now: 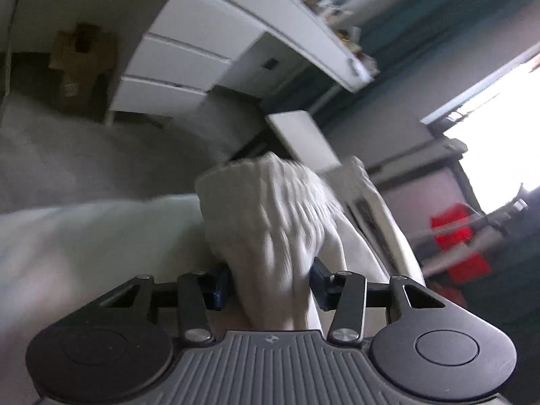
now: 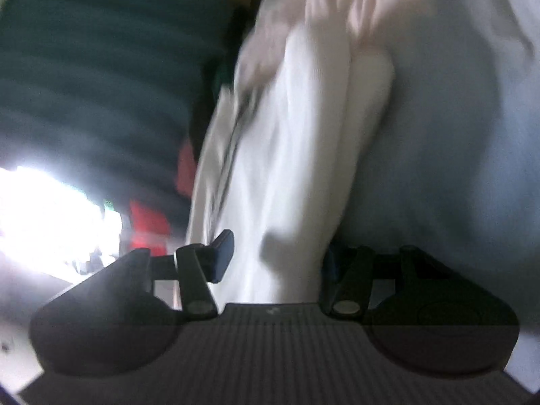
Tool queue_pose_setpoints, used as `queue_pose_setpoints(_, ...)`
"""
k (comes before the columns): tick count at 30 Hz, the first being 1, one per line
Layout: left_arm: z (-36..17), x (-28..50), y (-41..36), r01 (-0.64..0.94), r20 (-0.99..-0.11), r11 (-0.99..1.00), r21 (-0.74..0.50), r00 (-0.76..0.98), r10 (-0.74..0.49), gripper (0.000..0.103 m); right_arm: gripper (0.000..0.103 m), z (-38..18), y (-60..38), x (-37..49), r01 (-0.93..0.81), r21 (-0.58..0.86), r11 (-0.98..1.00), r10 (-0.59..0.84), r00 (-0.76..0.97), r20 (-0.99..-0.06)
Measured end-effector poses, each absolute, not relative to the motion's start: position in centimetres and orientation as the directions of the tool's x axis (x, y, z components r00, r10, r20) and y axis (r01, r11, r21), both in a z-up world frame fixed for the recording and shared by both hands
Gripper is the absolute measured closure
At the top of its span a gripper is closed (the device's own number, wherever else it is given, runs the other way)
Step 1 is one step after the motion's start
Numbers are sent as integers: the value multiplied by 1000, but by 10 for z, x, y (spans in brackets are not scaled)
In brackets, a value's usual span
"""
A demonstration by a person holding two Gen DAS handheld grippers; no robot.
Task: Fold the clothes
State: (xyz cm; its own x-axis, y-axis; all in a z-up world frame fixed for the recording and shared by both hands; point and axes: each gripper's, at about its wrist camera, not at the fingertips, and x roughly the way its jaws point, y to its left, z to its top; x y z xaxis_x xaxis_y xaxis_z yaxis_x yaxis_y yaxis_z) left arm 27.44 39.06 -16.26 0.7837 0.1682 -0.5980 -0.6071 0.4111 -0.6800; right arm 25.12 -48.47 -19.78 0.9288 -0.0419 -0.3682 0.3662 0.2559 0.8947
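between both grippers (image 1: 270, 285) (image 2: 275, 260), white garment (image 1: 270, 209) (image 2: 297, 155) (seemingly unlabelled)

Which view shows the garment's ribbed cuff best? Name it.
Left wrist view: the ribbed cuff fills the centre, ridges visible despite blur. The right wrist view shows only a smeared patch of ribbing at the top.

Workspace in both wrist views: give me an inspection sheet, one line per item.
Surface: pale sheet-like surface under the garment; blurred.
Job's things: white garment, bunched and ribbed, running up from both grippers.
Clutter: cardboard box on the floor; small items on the white desk, too blurred to name.
Grippers: left gripper shut on the garment; right gripper has cloth between its fingers, closure unclear.
Cables: nothing seen.
Surroundings: grey floor, bright window, red object on a rack, teal curtain.
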Motion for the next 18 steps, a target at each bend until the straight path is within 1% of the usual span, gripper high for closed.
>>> queue_pose_setpoints(1, -165, 280, 396, -620, -608, 388, -682, 775, 172, 63, 64, -198, -490, 257, 383, 887, 258, -76, 923, -376)
queue_pose_setpoints(3, -159, 290, 398, -637, -624, 396, -662, 760, 181, 77, 79, -197, -500, 270, 423, 865, 270, -121, 906, -405)
queue_pose_setpoints(4, -154, 295, 397, -646, -633, 411, -643, 750, 189, 80, 82, -195, -504, 277, 436, 855, 280, -122, 900, -418)
queue_pose_setpoints(5, -147, 296, 396, -658, -646, 422, -624, 738, 195, 85, 83, -192, -506, 280, 443, 847, 292, -122, 896, -426)
queue_pose_setpoints(6, -138, 299, 396, -660, -646, 417, -625, 737, 199, 88, 85, -187, -505, 282, 450, 837, 312, -125, 892, -434)
queue_pose_setpoints(7, -128, 300, 396, -660, -644, 413, -627, 738, 203, 89, 87, -181, -503, 283, 457, 824, 334, -128, 888, -441)
queue_pose_setpoints(9, -103, 294, 391, -648, -628, 422, -634, 750, 207, 90, 88, -167, -500, 276, 446, 825, 346, -134, 894, -428)
queue_pose_setpoints(13, -68, 270, 389, -613, -595, 452, -648, 778, 202, 91, 89, -140, -496, 250, 430, 829, 359, -136, 902, -409)
queue_pose_setpoints(18, -35, 209, 379, -608, -582, 536, -585, 776, 245, 91, 90, -126, -490, 194, 446, 824, 349, -132, 894, -428)
